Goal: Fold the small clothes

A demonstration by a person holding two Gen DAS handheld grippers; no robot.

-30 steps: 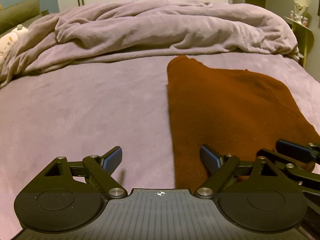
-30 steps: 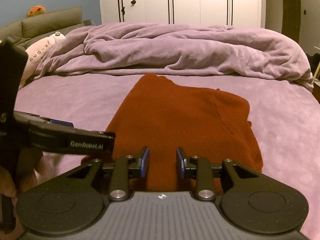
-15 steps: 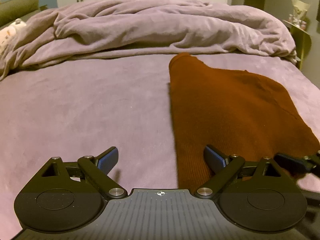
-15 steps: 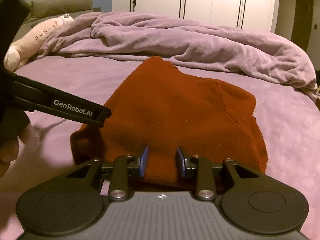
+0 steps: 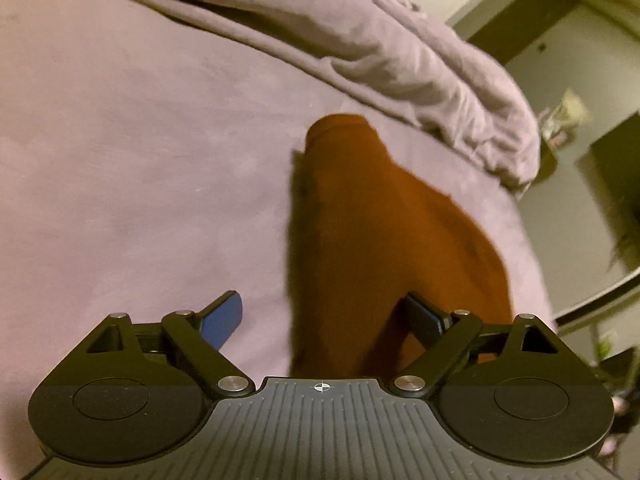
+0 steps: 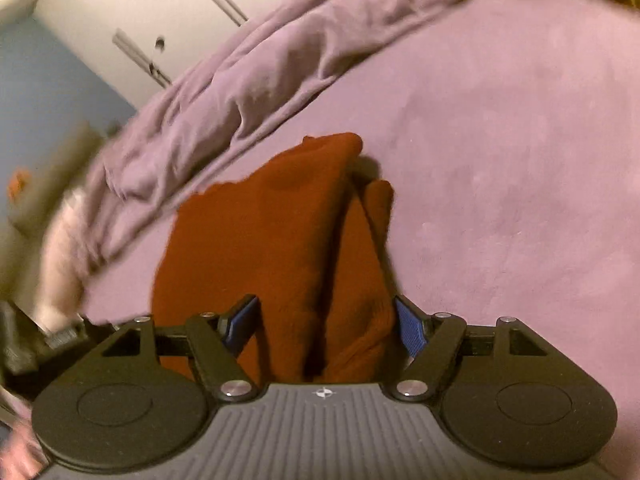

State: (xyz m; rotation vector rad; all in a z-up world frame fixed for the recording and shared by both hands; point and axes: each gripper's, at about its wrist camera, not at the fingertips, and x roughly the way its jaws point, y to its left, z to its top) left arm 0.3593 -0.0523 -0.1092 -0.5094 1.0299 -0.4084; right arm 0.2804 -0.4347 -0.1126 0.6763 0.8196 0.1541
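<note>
i hold two grippers over the bed [image 5: 120, 160], both tilted down at the rust-brown knitted garment [image 5: 372, 240] that lies on the mauve sheet, its far tip near the rumpled duvet [image 5: 360, 40] heaped along the bed's far edge; my left gripper [image 5: 324, 316] has its jaws wide apart and closing a little, the left pad over bare sheet, the right pad over the garment, neither pressing on it as far as i can tell; my right gripper [image 6: 324, 324] has its jaws opening, the near end of the garment [image 6: 280, 240] lying between them, bunched into long folds, the blue pads [image 6: 408, 328] standing just clear of the cloth; both views are blurred; a white wardrobe [image 6: 120, 0] stands beyond the bed.
</note>
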